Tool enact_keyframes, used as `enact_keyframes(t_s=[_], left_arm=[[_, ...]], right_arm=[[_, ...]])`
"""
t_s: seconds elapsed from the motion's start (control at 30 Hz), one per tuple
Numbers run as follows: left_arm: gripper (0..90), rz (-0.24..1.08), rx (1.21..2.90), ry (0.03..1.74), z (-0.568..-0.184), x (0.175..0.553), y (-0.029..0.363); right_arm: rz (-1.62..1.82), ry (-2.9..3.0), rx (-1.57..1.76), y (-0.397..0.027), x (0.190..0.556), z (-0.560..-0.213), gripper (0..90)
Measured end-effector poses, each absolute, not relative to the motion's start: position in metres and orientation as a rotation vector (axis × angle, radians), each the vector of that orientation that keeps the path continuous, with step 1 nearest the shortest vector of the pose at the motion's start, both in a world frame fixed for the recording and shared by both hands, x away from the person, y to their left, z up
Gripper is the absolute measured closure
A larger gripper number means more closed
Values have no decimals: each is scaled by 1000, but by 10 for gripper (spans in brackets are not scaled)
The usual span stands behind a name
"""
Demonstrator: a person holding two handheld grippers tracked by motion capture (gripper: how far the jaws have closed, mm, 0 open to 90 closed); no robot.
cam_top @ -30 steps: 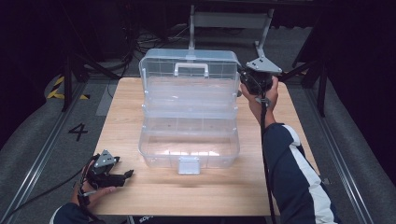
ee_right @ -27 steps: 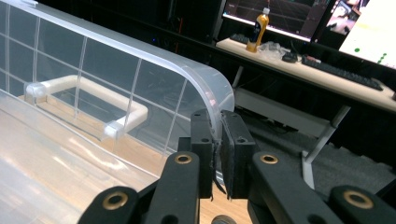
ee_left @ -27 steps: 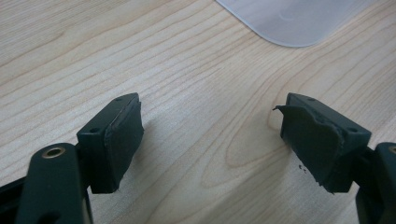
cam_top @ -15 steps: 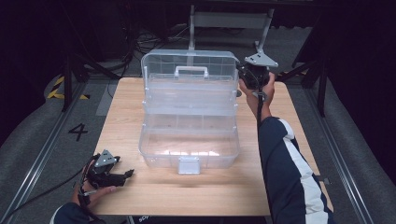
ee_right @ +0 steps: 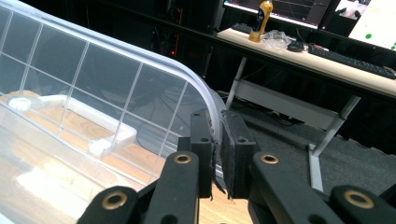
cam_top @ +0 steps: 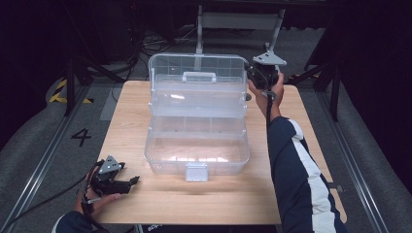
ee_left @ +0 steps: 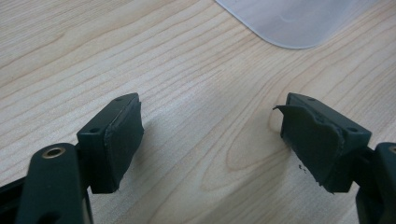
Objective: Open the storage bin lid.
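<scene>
A dark workroom with cables on the floor surrounds a wooden table (cam_top: pixel 301 145). At the table's centre stands a clear plastic organiser box (cam_top: pixel 197 155), opened out, its tray tier stepped back and its gridded lid (cam_top: pixel 197 70) raised at the far side, handle (cam_top: pixel 199 76) facing forward. The right gripper (cam_top: pixel 256 74) pinches the lid's right rim — jaws pressed together on the thin plastic edge, as the right gripper view (ee_right: pixel 217 154) confirms. The left gripper (cam_top: pixel 127 182) rests on the table near the front left corner, jaws spread and empty, apart from the box. Likely hazards: the narrow pinch may slip off the curved rim, letting the lid drop; or, with nothing bracing the base, a one-sided pull may twist the hinge or slide the whole box — especially if the lid is swung quickly.
</scene>
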State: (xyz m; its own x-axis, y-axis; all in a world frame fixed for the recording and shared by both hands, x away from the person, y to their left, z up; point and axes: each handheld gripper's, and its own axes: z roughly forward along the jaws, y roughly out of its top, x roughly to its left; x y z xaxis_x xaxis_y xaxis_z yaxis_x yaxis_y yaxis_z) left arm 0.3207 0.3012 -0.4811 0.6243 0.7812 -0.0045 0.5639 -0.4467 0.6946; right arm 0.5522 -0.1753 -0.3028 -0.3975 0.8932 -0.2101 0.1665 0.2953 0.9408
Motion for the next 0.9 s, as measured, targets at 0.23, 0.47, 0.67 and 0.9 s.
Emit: enact_keyframes(t_s=[0.23,0.47,0.67,0.9], left_arm=[[211,416,2179,1040,-481,323,301],[212,421,2172,1048,-481,320,302],[212,422,2169,1054,-481,319,301],[210,405,2170,1059,-481,319,301]], right_arm=[[1168,1789,969,-177,562,-307,842],[1146,1818,983,-176,575,-311,840],[1123,1829,998,-173,583,-314,839],[1136,1842,1017,-175,592,-319,839]])
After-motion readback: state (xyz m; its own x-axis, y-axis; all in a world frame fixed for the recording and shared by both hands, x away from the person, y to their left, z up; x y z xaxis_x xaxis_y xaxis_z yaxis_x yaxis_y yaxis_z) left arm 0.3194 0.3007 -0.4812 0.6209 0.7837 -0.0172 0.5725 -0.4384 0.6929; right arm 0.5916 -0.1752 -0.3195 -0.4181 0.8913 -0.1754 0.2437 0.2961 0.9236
